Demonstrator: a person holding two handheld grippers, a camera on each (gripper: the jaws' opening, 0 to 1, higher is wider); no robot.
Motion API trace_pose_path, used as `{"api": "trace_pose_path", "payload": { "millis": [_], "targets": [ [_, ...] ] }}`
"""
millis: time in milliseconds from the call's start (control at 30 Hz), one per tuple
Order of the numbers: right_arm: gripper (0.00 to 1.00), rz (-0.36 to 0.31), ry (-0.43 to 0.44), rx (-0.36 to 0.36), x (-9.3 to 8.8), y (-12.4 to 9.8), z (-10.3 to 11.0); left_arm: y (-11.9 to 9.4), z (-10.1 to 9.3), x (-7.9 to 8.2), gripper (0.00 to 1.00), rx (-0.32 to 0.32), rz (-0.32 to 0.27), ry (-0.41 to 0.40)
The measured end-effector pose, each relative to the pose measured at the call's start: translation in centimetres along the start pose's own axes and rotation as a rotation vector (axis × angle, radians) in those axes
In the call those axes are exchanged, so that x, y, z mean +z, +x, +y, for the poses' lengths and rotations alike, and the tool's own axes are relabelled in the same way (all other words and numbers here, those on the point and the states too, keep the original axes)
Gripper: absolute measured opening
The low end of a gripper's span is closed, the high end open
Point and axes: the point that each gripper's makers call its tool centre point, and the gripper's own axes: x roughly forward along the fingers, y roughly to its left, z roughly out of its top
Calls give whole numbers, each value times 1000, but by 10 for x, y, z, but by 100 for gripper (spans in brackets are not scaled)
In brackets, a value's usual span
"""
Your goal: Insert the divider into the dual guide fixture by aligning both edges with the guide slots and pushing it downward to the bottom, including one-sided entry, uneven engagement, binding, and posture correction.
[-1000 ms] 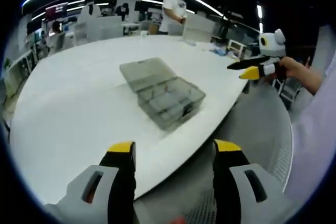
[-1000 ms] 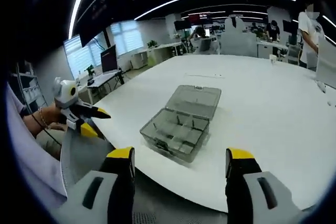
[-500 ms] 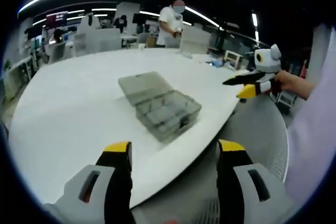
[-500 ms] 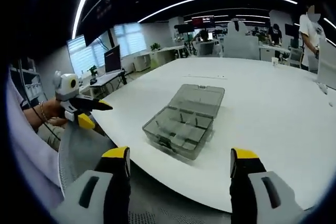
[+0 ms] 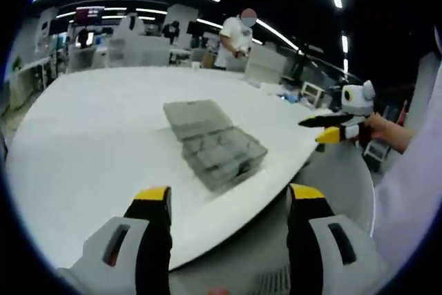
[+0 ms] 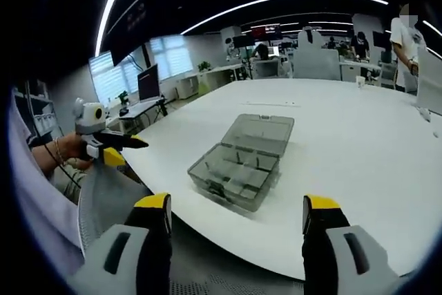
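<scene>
A clear grey compartment box [image 5: 215,143] lies open on the white table [image 5: 83,143], its lid folded flat behind it; thin dividers stand inside. The right gripper view has the same box [image 6: 242,164] near the table's front edge. My left gripper [image 5: 228,202] is open and empty, held off the table edge in front of the box. My right gripper [image 6: 236,211] is also open and empty, short of the table edge. Each gripper appears from the side in the other's view, the right gripper [image 5: 330,128] and the left gripper [image 6: 117,148], both held in a hand beside the table.
The round white table has broad bare surface around the box [image 6: 359,136]. A mesh chair seat [image 6: 103,198] sits below the table edge. A person [image 5: 238,36] stands at far desks with monitors and chairs.
Both views have shifted slightly as the hands moved. The box has stayed put on the table, and both grippers remain open and empty.
</scene>
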Motion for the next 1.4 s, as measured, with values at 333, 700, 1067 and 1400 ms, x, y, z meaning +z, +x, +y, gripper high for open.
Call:
{"api": "trace_pose_path", "payload": {
  "millis": [333,700,1067,1400],
  "targets": [
    [73,1,44,25,0,0,1,2,1,-3,67,1,23,-22],
    [73,29,26,32,-3,1,4,2,4,-1,67,28,10,-37],
    [74,37,64,57,-5,2,4,3,7,-3,67,75,22,-25],
    [72,-10,68,22,1,-1,-1,3,12,-5,67,56,23,-40]
  ]
}}
